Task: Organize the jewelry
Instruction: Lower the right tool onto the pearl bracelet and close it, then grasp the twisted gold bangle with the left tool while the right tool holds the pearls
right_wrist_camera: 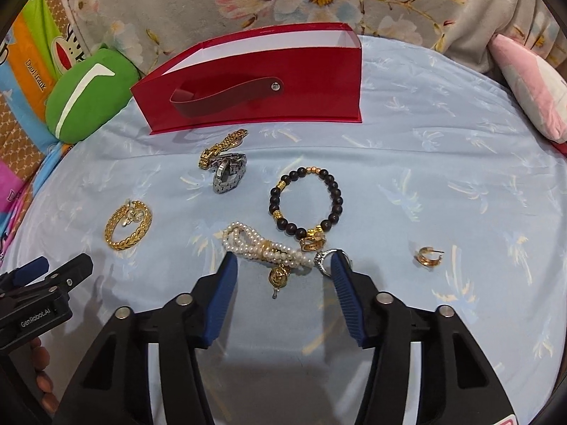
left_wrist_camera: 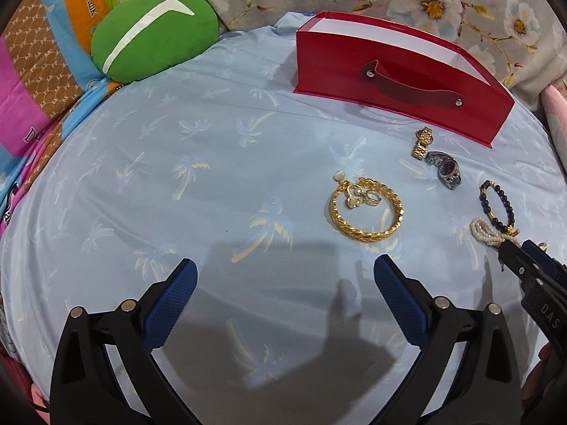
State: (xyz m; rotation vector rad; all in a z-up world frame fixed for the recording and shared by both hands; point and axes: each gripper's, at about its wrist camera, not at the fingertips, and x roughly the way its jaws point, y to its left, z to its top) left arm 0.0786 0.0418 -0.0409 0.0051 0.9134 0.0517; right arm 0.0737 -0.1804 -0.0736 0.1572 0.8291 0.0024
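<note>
Where jewelry lies, palm-print bedsheet [right_wrist_camera: 425, 163].

A home bedroom — a palm-print bedsheet [left_wrist_camera: 177, 184], floral bedding [right_wrist_camera: 198, 3] far, green cushion [left_wrist_camera: 156, 32] far left.

**Parts Hiding From Both Wrist Cameras**

The right gripper [left_wrist_camera: 519, 253] is showing only its tips at the left wrist view's right edge, covering one end of the pearl bracelet [left_wrist_camera: 487, 232]. In the right wrist view, a blue fingertip [right_wrist_camera: 341, 264] is hiding part of the silver ring [right_wrist_camera: 324, 259]. The silver watch [right_wrist_camera: 229, 173] is overlapping the gold watch [right_wrist_camera: 221, 148], and its dial is facing away. The red box [right_wrist_camera: 255, 81] is concealing its interior behind the front wall.
</note>
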